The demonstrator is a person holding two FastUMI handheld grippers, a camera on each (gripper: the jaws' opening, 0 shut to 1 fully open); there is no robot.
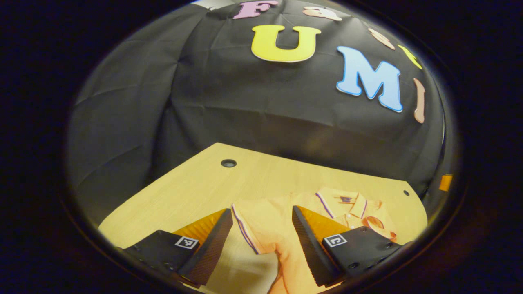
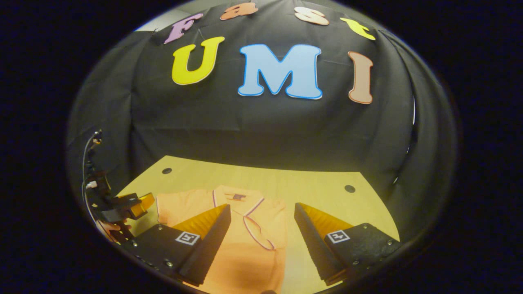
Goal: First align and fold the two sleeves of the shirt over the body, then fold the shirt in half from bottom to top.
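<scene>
While flat on table (image 2: 286, 179), shirt (image 2: 245, 245) collar points toward wall

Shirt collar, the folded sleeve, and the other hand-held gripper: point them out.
shirt collar (image 2: 238, 197), right gripper view, back band.
folded sleeve (image 2: 261, 232), right gripper view, middle of sleeve.
left hand-held gripper (image 2: 143, 203), right gripper view, between its fingertips.

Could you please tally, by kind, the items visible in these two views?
Shirt: 1
Table: 1
Table holes: 2
Hand-held grippers: 2, the left hand-held gripper and the right hand-held gripper
Total: 6
</scene>
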